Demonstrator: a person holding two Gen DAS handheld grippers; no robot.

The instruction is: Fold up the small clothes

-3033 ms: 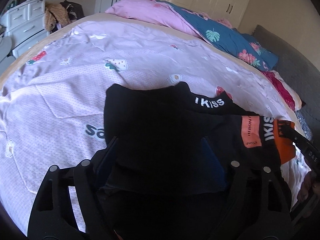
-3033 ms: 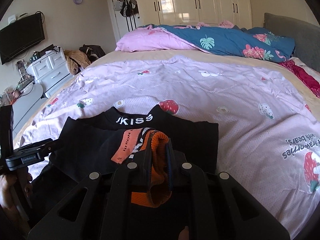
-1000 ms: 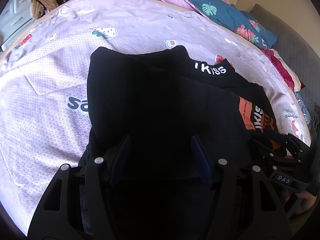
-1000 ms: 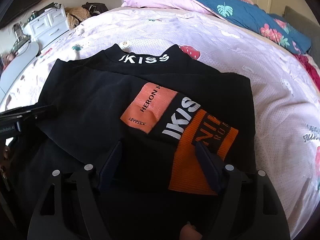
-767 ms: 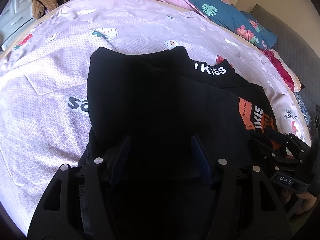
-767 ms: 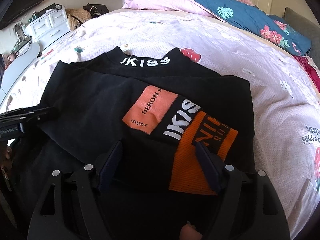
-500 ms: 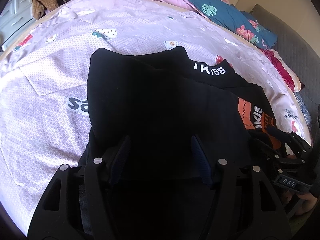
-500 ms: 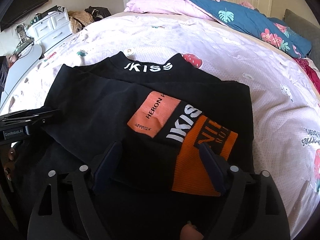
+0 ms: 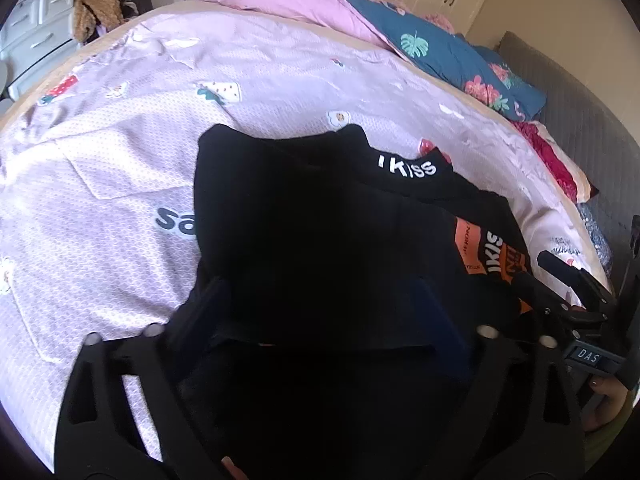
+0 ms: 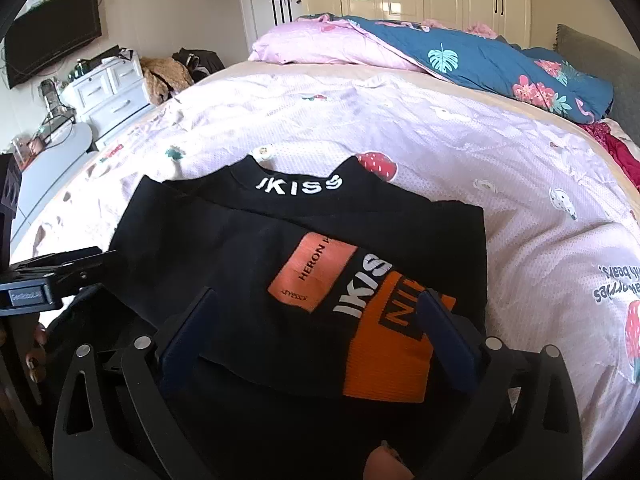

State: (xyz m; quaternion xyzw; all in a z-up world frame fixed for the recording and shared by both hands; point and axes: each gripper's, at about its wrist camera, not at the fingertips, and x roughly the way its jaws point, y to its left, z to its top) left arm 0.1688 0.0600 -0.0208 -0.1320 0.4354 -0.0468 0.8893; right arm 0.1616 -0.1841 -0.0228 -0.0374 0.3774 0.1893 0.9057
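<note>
A black knit top (image 10: pixel 248 264) lies folded on the bedsheet (image 10: pixel 460 152), a pale lilac dotted cotton with strawberry prints. Its collar, lettered IKISS, sits at the top's far edge; an orange patch (image 10: pixel 312 276) and a ribbed orange cuff (image 10: pixel 392 356) lie on its near right part. The right gripper (image 10: pixel 320 336) stands released, blue-padded fingers spread over the cuff side. The left gripper (image 9: pixel 324 312) is also released, over the top's plain left half. Beyond the sheet lies a blue floral quilt (image 10: pixel 500 64).
</note>
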